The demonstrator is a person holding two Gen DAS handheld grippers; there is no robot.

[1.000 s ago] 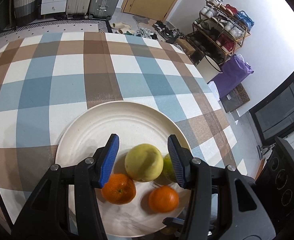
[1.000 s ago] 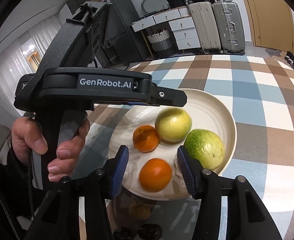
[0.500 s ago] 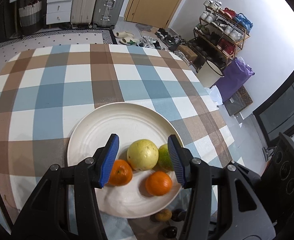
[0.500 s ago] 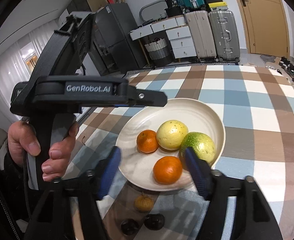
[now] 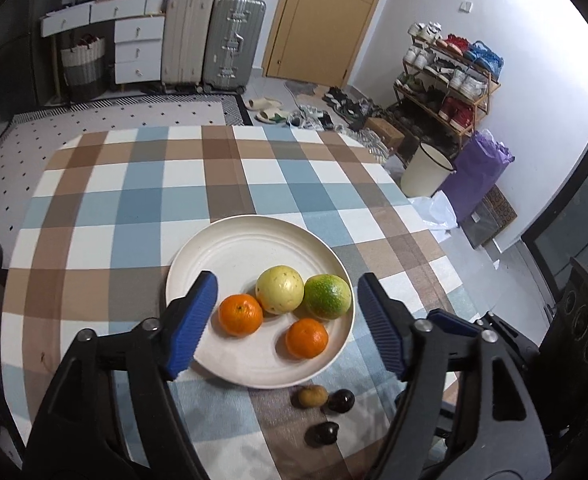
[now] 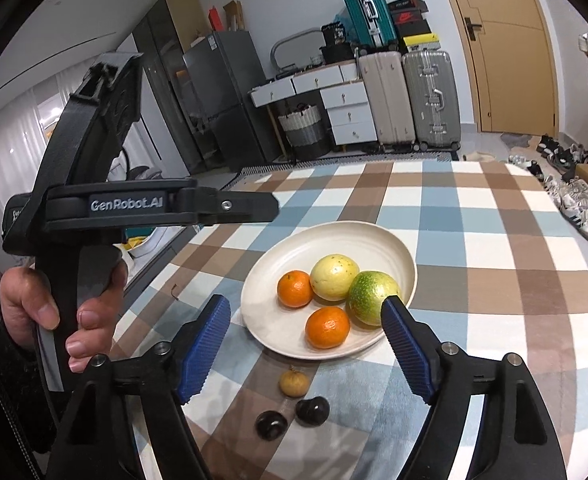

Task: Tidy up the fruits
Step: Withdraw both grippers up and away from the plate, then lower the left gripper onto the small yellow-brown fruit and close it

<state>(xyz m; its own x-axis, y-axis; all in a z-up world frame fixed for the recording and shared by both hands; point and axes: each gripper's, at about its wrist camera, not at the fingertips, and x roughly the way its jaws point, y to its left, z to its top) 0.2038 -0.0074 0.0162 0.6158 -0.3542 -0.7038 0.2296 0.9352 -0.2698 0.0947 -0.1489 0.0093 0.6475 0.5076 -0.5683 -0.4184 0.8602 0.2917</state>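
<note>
Left gripper (image 5: 284, 322): jaws opening, nothing gripped; plate (image 5: 230, 248) of fruit ahead, below.
Right gripper (image 6: 306, 346): jaws opening, nothing gripped; plate ahead.
Right view only: hand (image 6: 50, 312) on left gripper body, marked "GenRobot.AI".
Left view only: shoe rack (image 5: 446, 76), far right.
</note>
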